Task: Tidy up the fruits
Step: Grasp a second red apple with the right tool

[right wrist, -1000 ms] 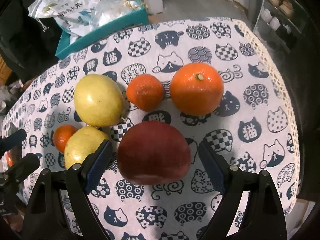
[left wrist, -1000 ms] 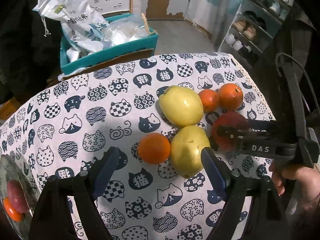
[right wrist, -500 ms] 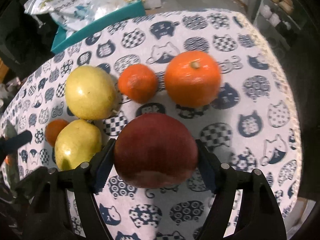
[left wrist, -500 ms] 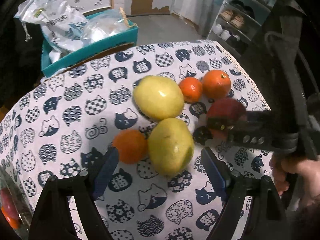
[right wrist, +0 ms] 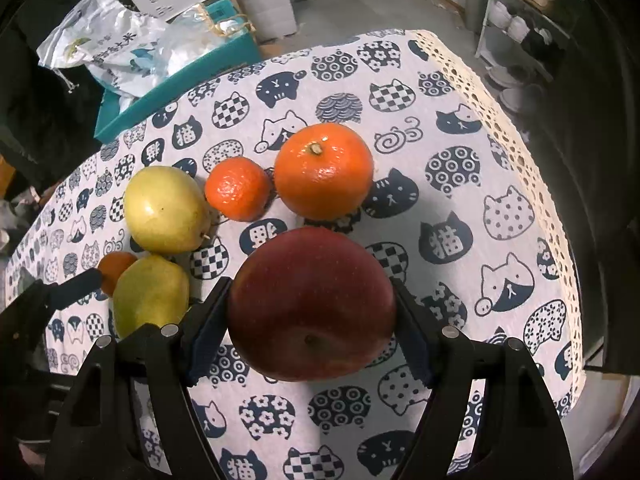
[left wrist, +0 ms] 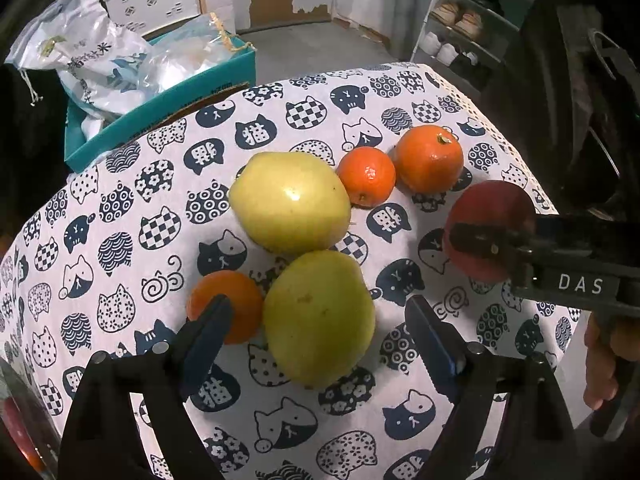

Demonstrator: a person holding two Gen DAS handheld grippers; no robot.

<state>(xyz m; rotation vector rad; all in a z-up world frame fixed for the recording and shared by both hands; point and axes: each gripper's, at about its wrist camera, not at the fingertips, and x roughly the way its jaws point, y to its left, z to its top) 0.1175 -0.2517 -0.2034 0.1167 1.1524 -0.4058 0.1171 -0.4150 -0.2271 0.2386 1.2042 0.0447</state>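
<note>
Since a second ago, the right gripper has closed: its jaws, then standing wide of the apple, now press both flanks of it. The left gripper has advanced, so the near pear now sits between its wide-spread jaws without contact on either side.

Apple position: in the right view, at 6 o'clock from the large orange, held at its widest girth. This grip suits a round, smooth fruit, since pads set lower or higher would likely squeeze it out. Whether the apple is already off the cloth cannot be told.

Remaining fruit, left view: the far pear lies at 12 o'clock from the near pear, the two close or touching. A small orange sits at 9 o'clock, partly behind the left finger. Another small orange and the large orange lie at 1 o'clock.

Judgement: the left jaws are kept wide to clear the pear's full width before closing. Risk: the left finger may nudge the adjacent small orange.

A teal box of bags stands beyond the table's far edge.
</note>
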